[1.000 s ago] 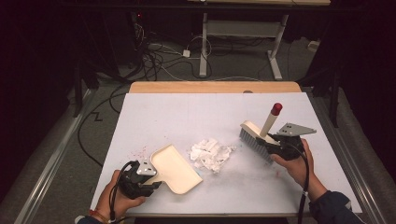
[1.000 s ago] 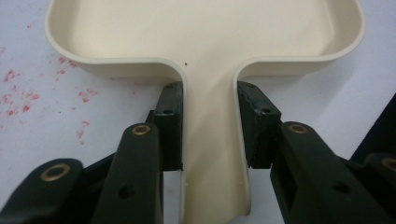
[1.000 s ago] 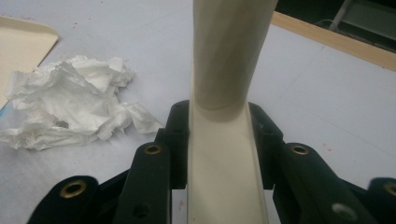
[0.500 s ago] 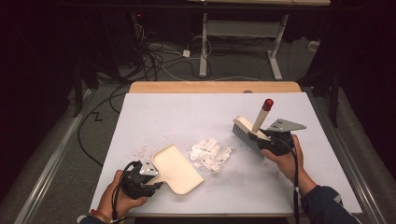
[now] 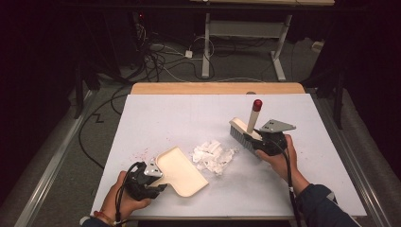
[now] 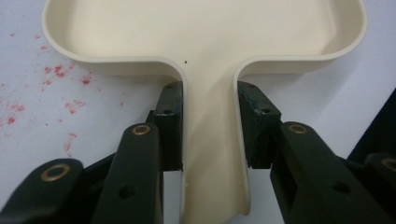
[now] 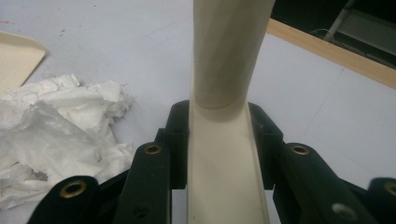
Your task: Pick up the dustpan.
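A cream dustpan [image 5: 182,171] lies flat on the white table, its mouth toward a heap of crumpled white paper [image 5: 213,156]. My left gripper [image 5: 158,183] is shut on the dustpan's handle [image 6: 210,140], one pad on each side. My right gripper [image 5: 255,141] is shut on the cream brush [image 5: 242,134], whose grey bristles touch the table just right of the paper. The brush's red-tipped handle [image 5: 254,115] points up and away. In the right gripper view the brush's back [image 7: 224,154] runs between the jaws, with the paper [image 7: 60,135] at the left.
Small red specks [image 6: 56,88] dot the table left of the dustpan. The white tabletop [image 5: 189,118] has a wooden strip [image 5: 217,88] along its far edge. Beyond it are cables and a table frame [image 5: 246,42] on the dark floor.
My right gripper has carried the brush leftward, closer to the paper heap. The left gripper and the dustpan have stayed in place.
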